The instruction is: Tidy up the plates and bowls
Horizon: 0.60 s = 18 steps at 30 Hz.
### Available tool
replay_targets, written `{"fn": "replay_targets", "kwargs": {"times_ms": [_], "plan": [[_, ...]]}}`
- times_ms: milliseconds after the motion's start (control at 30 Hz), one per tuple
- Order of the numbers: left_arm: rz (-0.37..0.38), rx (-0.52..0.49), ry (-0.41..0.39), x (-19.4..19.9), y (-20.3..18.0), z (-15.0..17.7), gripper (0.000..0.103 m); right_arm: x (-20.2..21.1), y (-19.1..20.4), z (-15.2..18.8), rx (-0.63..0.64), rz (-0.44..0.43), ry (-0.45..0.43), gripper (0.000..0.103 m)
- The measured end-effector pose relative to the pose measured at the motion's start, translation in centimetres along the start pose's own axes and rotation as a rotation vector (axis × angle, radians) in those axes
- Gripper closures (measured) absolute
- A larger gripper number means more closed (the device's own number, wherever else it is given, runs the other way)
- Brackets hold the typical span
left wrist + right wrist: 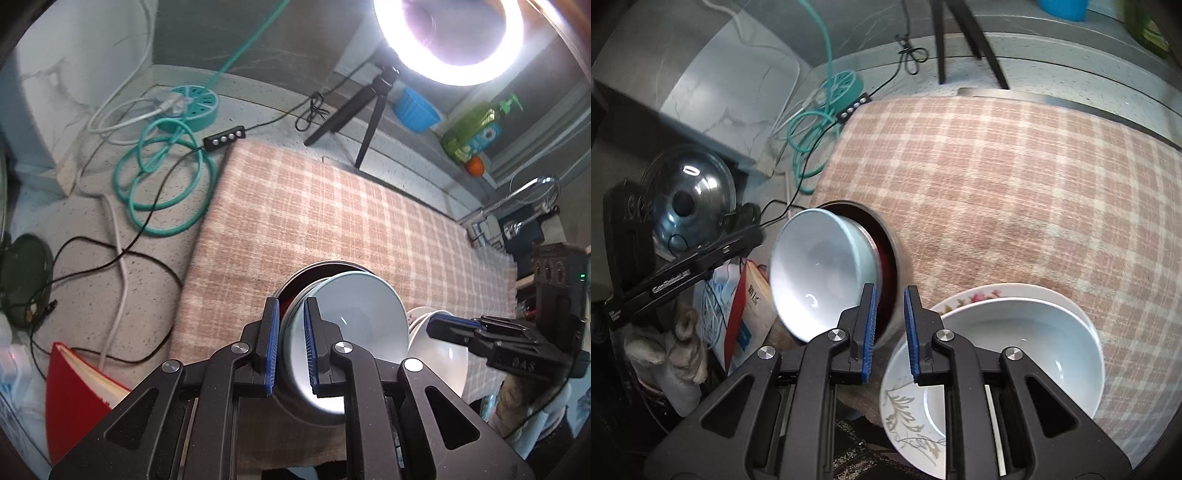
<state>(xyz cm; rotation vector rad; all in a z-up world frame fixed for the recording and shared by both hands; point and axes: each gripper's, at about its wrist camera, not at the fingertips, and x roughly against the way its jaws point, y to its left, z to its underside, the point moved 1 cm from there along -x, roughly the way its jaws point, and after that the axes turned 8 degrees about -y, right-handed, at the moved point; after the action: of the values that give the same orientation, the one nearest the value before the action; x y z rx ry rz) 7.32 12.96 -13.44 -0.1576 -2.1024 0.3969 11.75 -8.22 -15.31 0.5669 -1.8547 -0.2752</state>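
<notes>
My left gripper [291, 301] is shut on the rim of a pale blue bowl [362, 310], which is tilted steeply over a round metal pot [295, 280] with something red inside. The right wrist view shows that bowl [820, 266] leaning out of the pot [886, 229]. My right gripper [890, 291] has its pads close together astride the near-left rim of a white bowl [1015, 350]. That bowl rests on a rose-patterned plate [979, 293] and a leaf-patterned plate [908, 410]. The left wrist view shows the right gripper [439, 325] at the white bowl [439, 358], just right of the pot.
A pink checked cloth [332, 206] covers the counter. Behind it stand a ring light on a tripod [354, 110], coiled teal cable [166, 184], a blue cup [415, 109] and a green bottle [472, 129]. A faucet [517, 199] is at the right. A red book [77, 391] and a glass lid [690, 199] lie at the left.
</notes>
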Motion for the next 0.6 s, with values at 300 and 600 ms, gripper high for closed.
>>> {"fn": "replay_targets", "kwargs": {"times_ms": [300, 600], "plan": [[-0.002, 0.062, 0.050, -0.6, 1.9, 2.5, 0.091, -0.6, -1.4, 0.4, -0.044, -0.014, 0.000, 0.088], [0.000, 0.075, 0.059, -1.3, 2.2, 3.5, 0.091, -1.6, -0.6, 0.8, -0.018, -0.009, 0.008, 0.088]]}}
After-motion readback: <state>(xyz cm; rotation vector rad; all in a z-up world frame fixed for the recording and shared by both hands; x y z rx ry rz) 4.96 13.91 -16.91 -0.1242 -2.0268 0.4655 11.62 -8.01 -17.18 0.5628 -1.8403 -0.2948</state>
